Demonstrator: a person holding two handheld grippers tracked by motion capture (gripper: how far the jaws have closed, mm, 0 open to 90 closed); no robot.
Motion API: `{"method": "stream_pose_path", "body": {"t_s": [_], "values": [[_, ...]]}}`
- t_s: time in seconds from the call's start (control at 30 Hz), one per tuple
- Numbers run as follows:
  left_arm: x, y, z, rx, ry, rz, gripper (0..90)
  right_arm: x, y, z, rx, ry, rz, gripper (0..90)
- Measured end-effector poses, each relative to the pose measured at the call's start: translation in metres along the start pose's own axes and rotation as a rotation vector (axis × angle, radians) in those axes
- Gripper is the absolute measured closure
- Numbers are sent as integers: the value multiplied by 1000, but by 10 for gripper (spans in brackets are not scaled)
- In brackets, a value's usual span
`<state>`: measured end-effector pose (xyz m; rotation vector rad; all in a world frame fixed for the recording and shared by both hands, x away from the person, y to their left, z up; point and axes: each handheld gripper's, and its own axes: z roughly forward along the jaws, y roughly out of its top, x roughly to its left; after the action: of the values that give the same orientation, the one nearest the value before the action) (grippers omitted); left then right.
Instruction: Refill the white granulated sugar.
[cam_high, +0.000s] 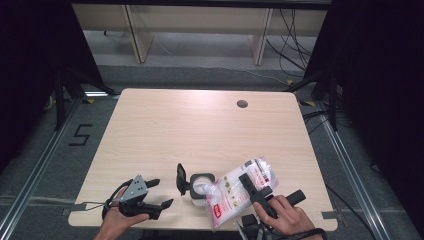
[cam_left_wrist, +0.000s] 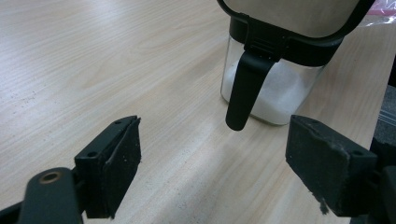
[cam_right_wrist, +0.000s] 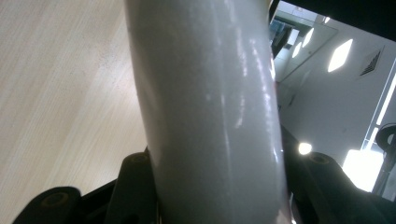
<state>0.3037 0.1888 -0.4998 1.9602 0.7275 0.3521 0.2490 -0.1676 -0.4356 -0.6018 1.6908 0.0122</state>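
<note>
— Pouring looks to be under way, or close to it: the right gripper (cam_high: 256, 187) has a clear bag of white granules (cam_high: 239, 191) tipped over the open container (cam_high: 202, 185), which stands near the front edge of the tabletop (cam_high: 200, 125).

— How much has gone in?

— In the left gripper view the container (cam_left_wrist: 271, 88) has a white layer in its lower part, so I judge it partly filled. The bag is fat with granules, so most of the transfer seems left to do. I cannot see a stream falling.

— And the lid?

— The lid (cam_high: 180, 179) stands flipped up on the container's left side, its black latch (cam_left_wrist: 245, 91) hanging down the glass wall. Closing it is not yet done.

— What about the right gripper's grip?

— Its jaws are closed partway on the bag's middle; in the right gripper view the bag (cam_right_wrist: 210, 107) bulges up between them, pressed on both sides. Firmly held, I would say.

— And the other one?

— The left gripper (cam_high: 159, 192) is wide apart and empty, resting low on the tabletop just left of the container. Its pads (cam_left_wrist: 119, 163) touch nothing; the container sits ahead of them, near but apart. My guess is it waits to steady the container or shut the lid.
</note>
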Motion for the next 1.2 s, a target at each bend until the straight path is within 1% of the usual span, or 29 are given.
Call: {"method": "stream_pose_path", "body": {"t_s": [0.07, 0.1, 0.13, 0.17, 0.2, 0.23, 0.27, 0.3, 0.33, 0.37, 0.43, 0.47, 0.5, 0.53, 0.57, 0.63, 0.7, 0.73, 0.77, 0.83, 0.9, 0.93, 0.97, 1.0, 1.03, 1.1, 1.13, 1.17, 1.2], "values": [[1, 0, -1, 4, -8, 25, 175, -1, 0, 1, -4, -5, -13, 578], [0, 0, -1, -2, -4, 8, 176, 0, 0, 0, 1, -5, -4, 578], [0, 0, 0, -6, 0, 5, 175, 0, 0, -1, 6, -2, 3, 578], [-1, 0, 0, -9, 0, -22, 175, 0, 0, -1, 7, -4, 7, 578], [0, 0, 0, 2, 2, 3, 175, 0, 0, -1, 6, -3, 5, 578], [0, 0, 0, 2, 0, -2, 175, -1, 0, -1, 9, 4, 5, 578], [0, 0, -1, -3, -4, 16, 175, 0, 0, -1, 9, -3, 5, 578], [1, 0, -1, -3, -1, 11, 175, 0, 0, -1, 12, 0, 1, 578], [-1, 0, 0, -8, -4, -16, 175, -1, 0, 0, 3, -1, -12, 578], [0, 0, 0, -5, 1, -11, 176, -1, 0, 0, -2, -5, -21, 578], [0, 0, 0, -1, -5, 12, 176, 0, 0, -1, 13, 0, -3, 578], [1, 0, -1, 3, -6, 24, 175, -1, 1, -2, 16, 2, -7, 578], [0, 0, -1, -2, 0, 9, 176, -1, 1, -2, 15, 0, -11, 578], [-1, 0, 0, -7, -3, -18, 176, -2, 1, -2, 16, -4, -10, 578], [0, 0, 0, -1, 3, -1, 176, -2, 2, -3, 16, -4, -10, 578], [0, 0, 0, -1, -1, 14, 176, -2, 2, -2, 19, -3, -14, 578], [0, 1, -1, -2, 0, 11, 176, -1, 3, -2, 21, 1, -22, 578], [-1, 0, 0, -8, -4, -16, 176, -1, 2, -3, 16, -8, -18, 579], [-1, 0, 0, -5, 3, -11, 176, -2, 2, -3, 13, -8, -14, 578], [0, 0, 0, -2, -3, 14, 176, -3, 2, -3, 19, -8, -16, 578], [0, 0, 0, -6, -3, 6, 177, -2, 2, -3, 23, -9, -21, 578], [-1, 0, 0, -5, -2, -15, 177, -2, 3, -3, 27, 0, -23, 578], [-1, 0, 1, -9, 0, -15, 177, -2, 3, -2, 22, 3, -26, 579], [1, 0, 0, -1, -5, 17, 177, -1, 2, -2, 23, 4, -20, 579], [1, 0, -1, 2, -6, 21, 177, -2, 2, -2, 23, 2, -23, 579], [-1, 0, 0, -6, -4, -13, 177, -2, 2, -3, 25, -9, -25, 579], [1, 0, 0, 2, 4, 8, 177, -3, 3, -3, 23, -10, -25, 579], [0, 0, 0, 1, 1, -1, 177, -3, 3, -3, 23, -5, -22, 579], [0, 0, 0, 6, 4, 6, 177, -2, 3, -2, 25, -2, -18, 579]]}}
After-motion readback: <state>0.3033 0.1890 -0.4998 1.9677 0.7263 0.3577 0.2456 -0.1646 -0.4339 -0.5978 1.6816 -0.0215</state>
